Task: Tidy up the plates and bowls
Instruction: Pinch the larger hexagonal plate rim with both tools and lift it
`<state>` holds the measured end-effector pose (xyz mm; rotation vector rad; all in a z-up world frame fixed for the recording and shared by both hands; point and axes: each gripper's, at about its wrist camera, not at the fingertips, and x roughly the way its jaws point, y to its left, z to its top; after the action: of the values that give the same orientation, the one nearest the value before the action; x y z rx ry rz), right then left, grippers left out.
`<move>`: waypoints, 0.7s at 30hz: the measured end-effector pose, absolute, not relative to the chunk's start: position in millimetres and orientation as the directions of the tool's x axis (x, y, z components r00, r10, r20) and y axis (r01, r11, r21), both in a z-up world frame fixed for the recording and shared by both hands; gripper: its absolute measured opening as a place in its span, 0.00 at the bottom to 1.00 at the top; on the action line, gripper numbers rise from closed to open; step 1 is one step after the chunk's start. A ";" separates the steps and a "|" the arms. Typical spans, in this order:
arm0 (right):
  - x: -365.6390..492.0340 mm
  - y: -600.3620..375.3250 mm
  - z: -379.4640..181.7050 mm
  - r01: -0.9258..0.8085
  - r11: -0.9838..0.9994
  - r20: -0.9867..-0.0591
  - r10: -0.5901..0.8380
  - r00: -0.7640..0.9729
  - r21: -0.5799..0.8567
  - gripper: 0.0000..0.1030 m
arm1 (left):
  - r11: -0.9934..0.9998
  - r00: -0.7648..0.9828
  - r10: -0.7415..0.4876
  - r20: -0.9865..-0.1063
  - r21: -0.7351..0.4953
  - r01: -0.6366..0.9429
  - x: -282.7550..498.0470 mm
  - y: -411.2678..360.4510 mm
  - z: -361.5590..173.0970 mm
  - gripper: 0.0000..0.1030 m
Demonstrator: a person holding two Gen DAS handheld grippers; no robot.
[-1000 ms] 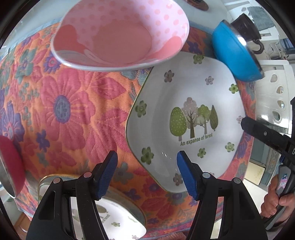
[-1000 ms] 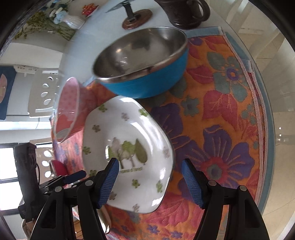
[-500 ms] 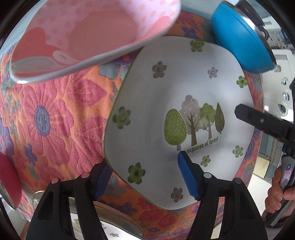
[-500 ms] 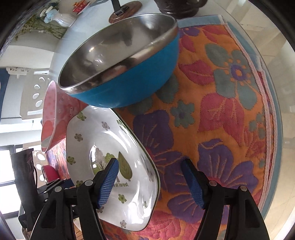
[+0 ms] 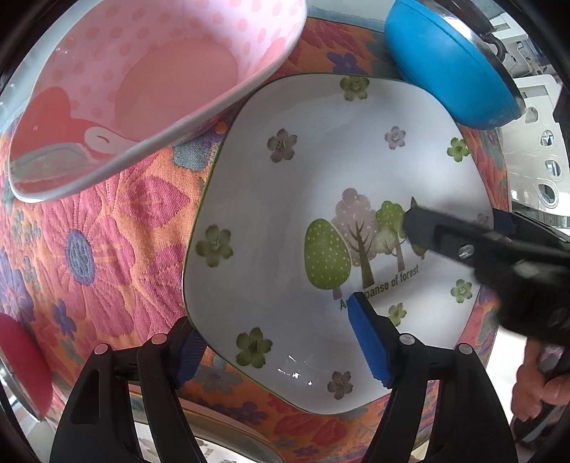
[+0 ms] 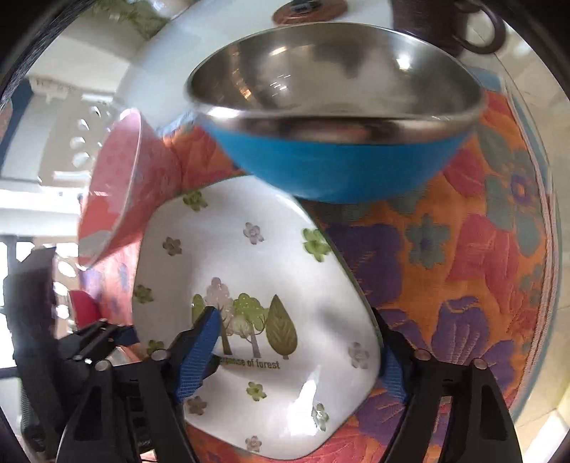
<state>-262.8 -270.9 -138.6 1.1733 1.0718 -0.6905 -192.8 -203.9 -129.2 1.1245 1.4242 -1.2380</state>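
Two handheld tools close on the white tree-print plate (image 5: 320, 171), which lies flat on a floral quilted mat (image 5: 107, 231) covering the surface.

Left tool (image 5: 281, 342): jaws opening, straddling the plate's near-left rim. One blue pad sits over the plate's inside by the printed lettering; the other is outside and partly under the rim. Pads not seen pressing, so nothing gripped.

Right tool (image 6: 295, 356): jaws also opening, straddling the plate's opposite edge. One pad is over the tree print, the other just outside the rim above the mat. No grip evident. In the left wrist view its black finger reaches across the plate's centre from the side; a person's hand (image 5: 538, 384) holds its handle beyond the plate.

Room round the plate is tight at the far side. A pink polka-dot bowl (image 5: 149, 82) overhangs the plate's far-left corner, w/ its rim very close to the plate edge. A blue bowl w/ steel inside (image 6: 338, 117) crowds the far-right corner; contact w/ the plate cannot be told.

Open mat lies to the plate's left and, in the right wrist view, to its right.

A red bowl (image 5: 21, 363) sits well left of the plate. The rim of another plate (image 5: 228, 441) shows just below it, near the surface's edge. A dark mug (image 6: 459, 28) stands beyond the blue bowl.
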 end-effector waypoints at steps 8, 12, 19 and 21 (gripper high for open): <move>-257.8 -266.7 -139.5 0.856 0.307 -0.909 0.128 0.396 0.416 0.77 | 0.045 -0.174 0.064 -0.983 -0.171 0.984 -184.6 -205.5 -120.4 0.69; -269.2 -262.6 -139.7 0.842 0.298 -0.893 0.140 0.427 0.450 0.77 | 0.041 -0.169 0.068 -0.983 -0.167 0.985 -186.1 -205.4 -115.1 0.69; -285.4 -254.8 -131.1 0.840 0.305 -0.893 0.135 0.429 0.449 0.76 | 0.018 -0.175 0.035 -0.984 -0.175 0.984 -185.6 -203.3 -96.3 0.69; -288.3 -256.1 -127.8 0.839 0.303 -0.892 0.131 0.433 0.452 0.76 | 0.007 -0.175 0.023 -0.984 -0.174 0.985 -186.2 -203.1 -90.2 0.69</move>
<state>-288.3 -256.1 -127.8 1.1894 1.0408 -0.6036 -186.2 -203.1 -90.2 1.1345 1.3573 -1.3224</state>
